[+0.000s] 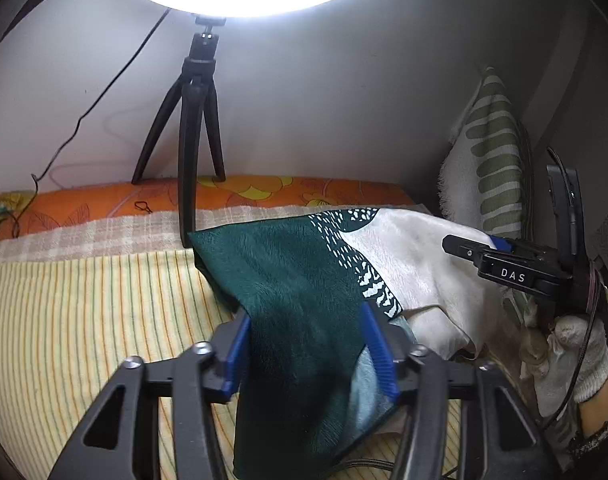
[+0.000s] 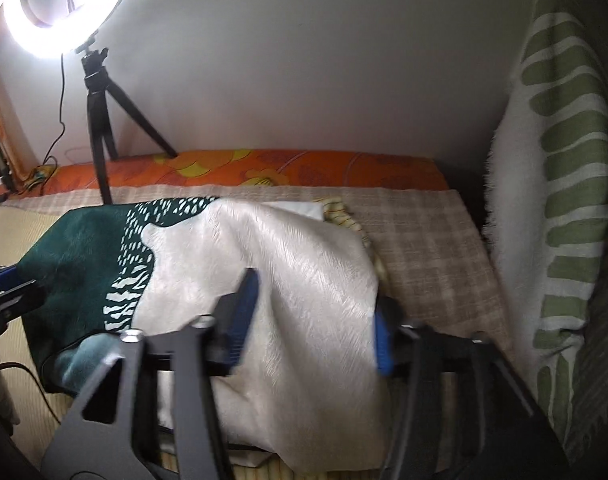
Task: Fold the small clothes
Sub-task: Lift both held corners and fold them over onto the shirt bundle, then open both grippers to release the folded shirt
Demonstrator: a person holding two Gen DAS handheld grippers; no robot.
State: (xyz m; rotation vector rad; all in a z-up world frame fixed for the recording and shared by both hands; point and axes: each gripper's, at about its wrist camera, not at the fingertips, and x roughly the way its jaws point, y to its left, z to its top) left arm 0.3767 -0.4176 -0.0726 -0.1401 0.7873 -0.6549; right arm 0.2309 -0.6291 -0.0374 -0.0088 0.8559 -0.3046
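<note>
With my 2 grippers, left (image 1: pixel 310 354) and right (image 2: pixel 314 320), both released around the cloth (image 1: pixel 288 280), it looks light, limp and slippery, best pinched at corners.

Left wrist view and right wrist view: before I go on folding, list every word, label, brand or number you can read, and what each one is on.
"DAS": white letters on the black body of the right gripper, seen in the left wrist view.
Nothing else is readable: the green and cream cloth carries only white dash patterns, no text.
The right wrist view shows no lettering at all.
</note>
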